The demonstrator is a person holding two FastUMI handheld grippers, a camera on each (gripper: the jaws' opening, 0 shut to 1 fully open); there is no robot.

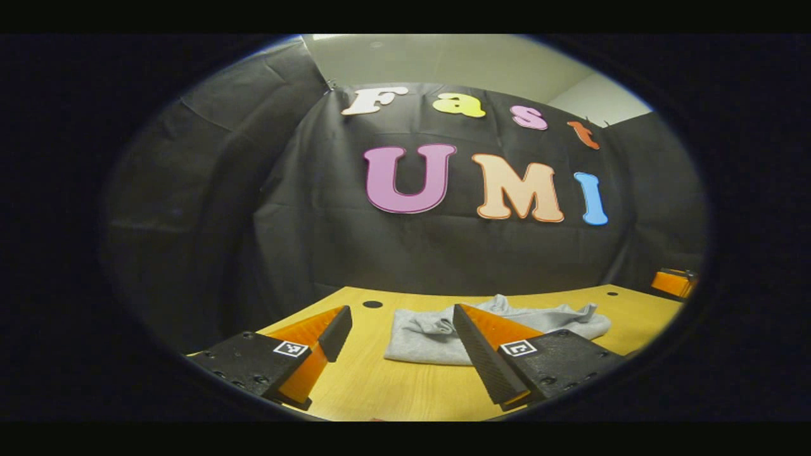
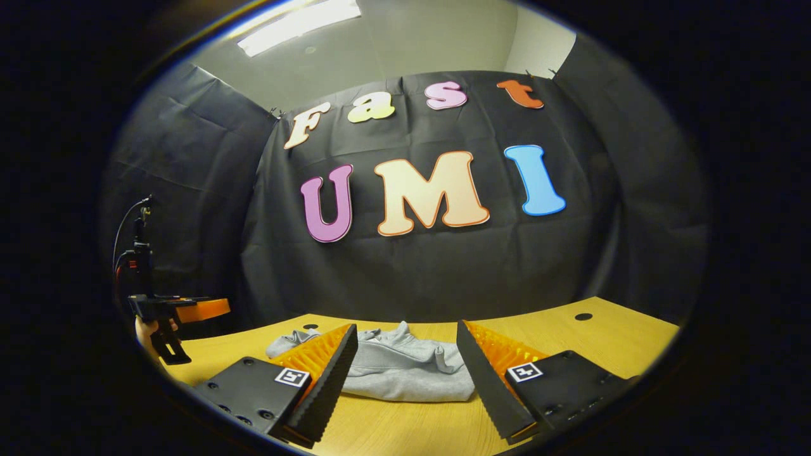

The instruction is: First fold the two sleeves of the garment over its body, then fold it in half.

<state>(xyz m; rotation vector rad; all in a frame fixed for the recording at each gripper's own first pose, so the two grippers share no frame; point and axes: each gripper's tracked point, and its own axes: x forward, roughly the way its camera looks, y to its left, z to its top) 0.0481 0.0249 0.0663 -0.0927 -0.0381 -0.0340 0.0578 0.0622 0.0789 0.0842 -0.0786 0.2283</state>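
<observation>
A grey garment (image 1: 431, 335) lies on the wooden table (image 1: 380, 386) as a compact, rumpled bundle with its sleeves tucked in. My left gripper (image 1: 400, 311) hovers open in front of it, holding nothing. In the right gripper view the same garment (image 2: 405, 370) lies just beyond my right gripper (image 2: 405, 327), which is also open and holds nothing. A hand (image 2: 147, 334) holds the left gripper (image 2: 206, 309) above the table's left end. Part of the right gripper (image 1: 675, 283) shows at the far right edge of the left gripper view.
The table has a round cable hole (image 1: 372, 304) behind the garment on the left and another hole (image 2: 583, 316) on the right. Black cloth walls close in the booth behind and beside the table. Bare table (image 2: 570, 342) lies around the garment.
</observation>
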